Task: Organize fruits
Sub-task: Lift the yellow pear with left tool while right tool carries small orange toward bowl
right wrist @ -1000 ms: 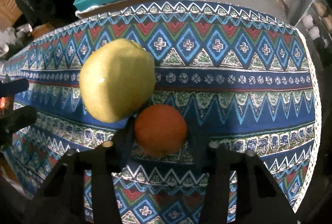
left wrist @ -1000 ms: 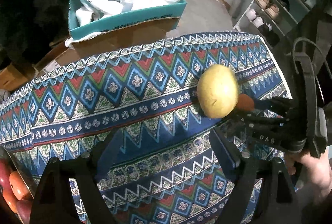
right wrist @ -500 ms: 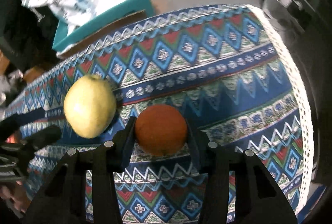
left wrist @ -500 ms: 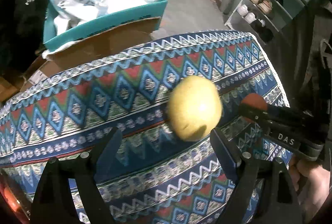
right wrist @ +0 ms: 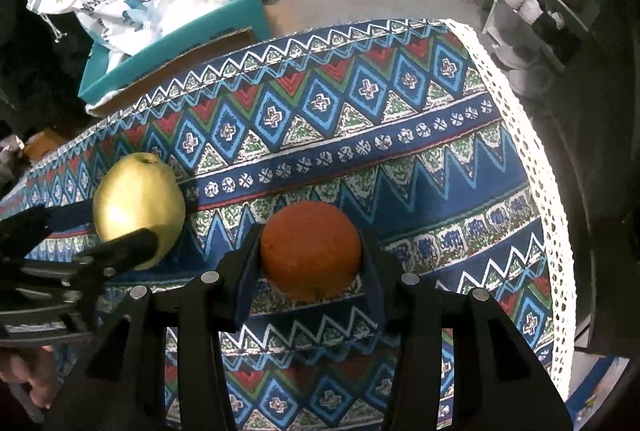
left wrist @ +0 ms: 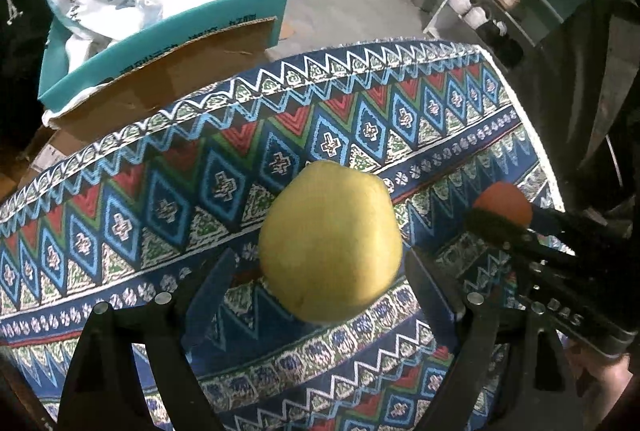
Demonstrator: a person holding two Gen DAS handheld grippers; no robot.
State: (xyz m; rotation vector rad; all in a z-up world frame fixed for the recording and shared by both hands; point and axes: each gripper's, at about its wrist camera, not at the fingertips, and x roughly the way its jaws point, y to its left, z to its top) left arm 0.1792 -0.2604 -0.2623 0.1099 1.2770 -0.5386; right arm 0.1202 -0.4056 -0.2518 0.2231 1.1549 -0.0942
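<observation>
Left wrist view: left gripper [left wrist: 320, 271] spread wide, straddling the pear [left wrist: 330, 243], pads not seen pressing; pear sits on the desk [left wrist: 120, 215] dead ahead, long axis running away from camera. Right gripper [right wrist: 310, 251] pinches the orange [right wrist: 311, 249] just beside. Count: one pear, one orange.

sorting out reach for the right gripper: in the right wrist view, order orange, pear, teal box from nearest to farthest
1. orange, held between the jaws
2. pear, to the left on the cloth
3. teal box, far upper left, beyond the cloth's edge
</observation>
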